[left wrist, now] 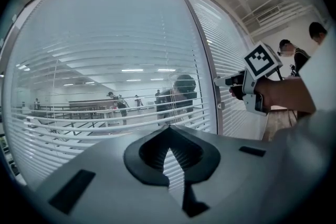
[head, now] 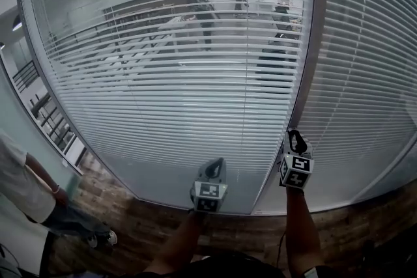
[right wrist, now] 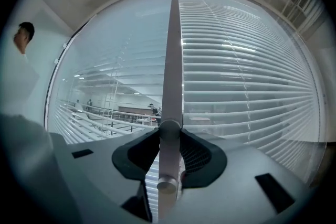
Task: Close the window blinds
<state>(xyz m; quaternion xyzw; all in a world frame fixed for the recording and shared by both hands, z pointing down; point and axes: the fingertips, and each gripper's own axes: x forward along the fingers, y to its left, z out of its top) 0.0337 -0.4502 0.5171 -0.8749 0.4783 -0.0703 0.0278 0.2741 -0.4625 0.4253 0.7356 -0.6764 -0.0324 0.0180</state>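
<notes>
At the window, the blinds hang in two panes divided by an upright frame post; the left pane's slats are tilted apart and show a hall beyond, while the right pane's slats lie closer together. The right gripper, raised against the post, has its fingers closed on a round knob mounted there. The left gripper, held lower before the left pane, has its fingers together and empty.

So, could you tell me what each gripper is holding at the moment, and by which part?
The right gripper grips the round knob on the window post, jaws on its two sides. The left gripper holds nothing, jaws together.
</notes>
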